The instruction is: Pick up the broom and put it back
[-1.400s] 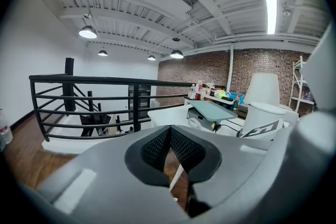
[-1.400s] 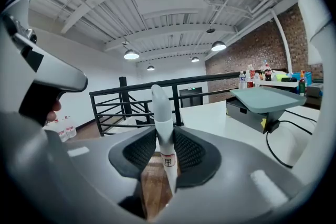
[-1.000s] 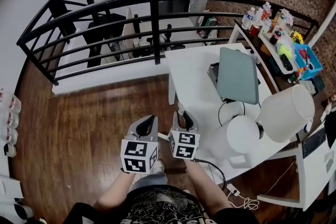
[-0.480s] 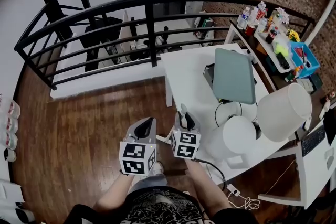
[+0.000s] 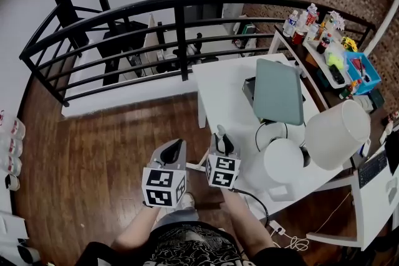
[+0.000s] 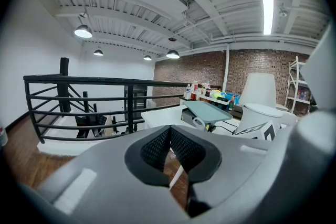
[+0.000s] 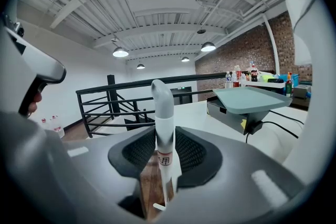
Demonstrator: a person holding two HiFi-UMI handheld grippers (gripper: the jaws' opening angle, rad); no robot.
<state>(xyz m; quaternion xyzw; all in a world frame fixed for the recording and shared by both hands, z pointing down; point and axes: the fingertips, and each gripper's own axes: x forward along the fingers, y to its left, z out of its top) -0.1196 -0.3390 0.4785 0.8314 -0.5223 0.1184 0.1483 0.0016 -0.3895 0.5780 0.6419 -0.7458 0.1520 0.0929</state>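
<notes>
Evidently mid-carry, the right gripper (image 5: 219,135) pinches the white broom handle (image 7: 163,113), upright between half-spread jaws that have just eased slightly wider, while the left gripper (image 6: 169,131) beside it is closed on nothing; next comes a firmer squeeze before reaching the storage spot.

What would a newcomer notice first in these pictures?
First comes the white broom handle, upright in the grip of the right hand-held gripper, whose jaws have just opened slightly. Next is the black railing, which curves along the far edge of the wooden floor. At the right stands a white table with a large white lampshade on it.
</notes>
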